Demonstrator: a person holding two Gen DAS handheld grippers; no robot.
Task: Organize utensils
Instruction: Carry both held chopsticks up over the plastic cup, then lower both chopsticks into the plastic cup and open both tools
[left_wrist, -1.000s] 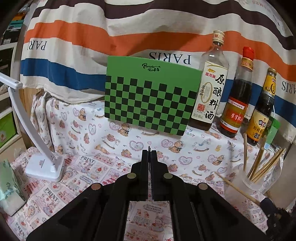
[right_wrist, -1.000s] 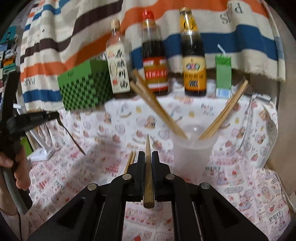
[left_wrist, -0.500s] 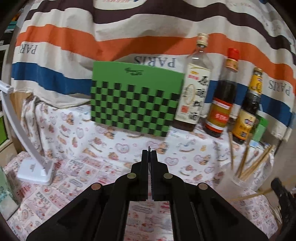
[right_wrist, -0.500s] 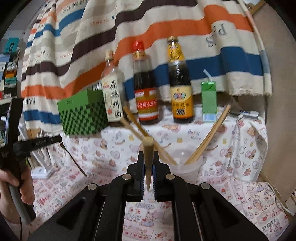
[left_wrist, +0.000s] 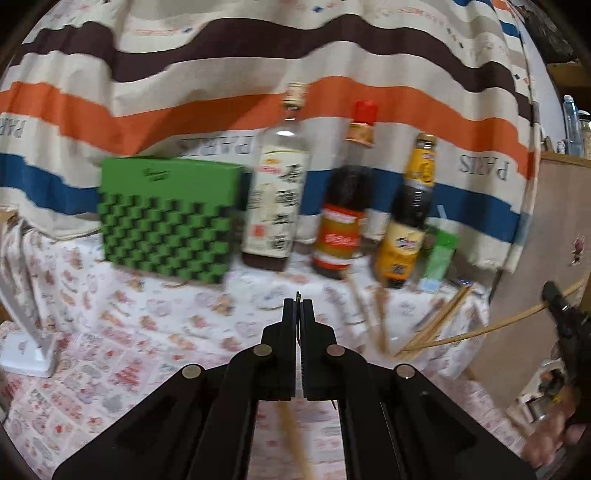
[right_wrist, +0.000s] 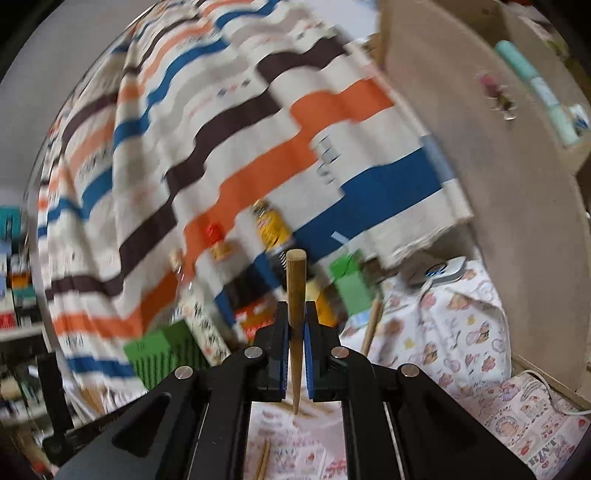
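Observation:
My right gripper (right_wrist: 295, 314) is shut on a wooden chopstick (right_wrist: 295, 291) that stands between the pads with its thick end up. In the left wrist view that gripper (left_wrist: 557, 302) shows at the right edge, with a chopstick (left_wrist: 476, 334) slanting from it toward the clear cup (left_wrist: 391, 343), which holds several chopsticks. My left gripper (left_wrist: 298, 306) is shut on a thin dark metal utensil handle (left_wrist: 297, 295) whose tip pokes above the pads. A loose chopstick (left_wrist: 291, 435) lies on the cloth below it.
A green checkered box (left_wrist: 166, 229), three sauce bottles (left_wrist: 275, 199) (left_wrist: 341, 218) (left_wrist: 406, 221) and a green carton (left_wrist: 439, 254) stand along the striped backdrop. A white lamp base (left_wrist: 26, 354) sits at the left. A wooden panel (right_wrist: 498, 184) rises at the right.
The right gripper has lifted and tilted upward with its chopstick, away from the cup. The left gripper's view has swung right, so the box and bottles have shifted left.

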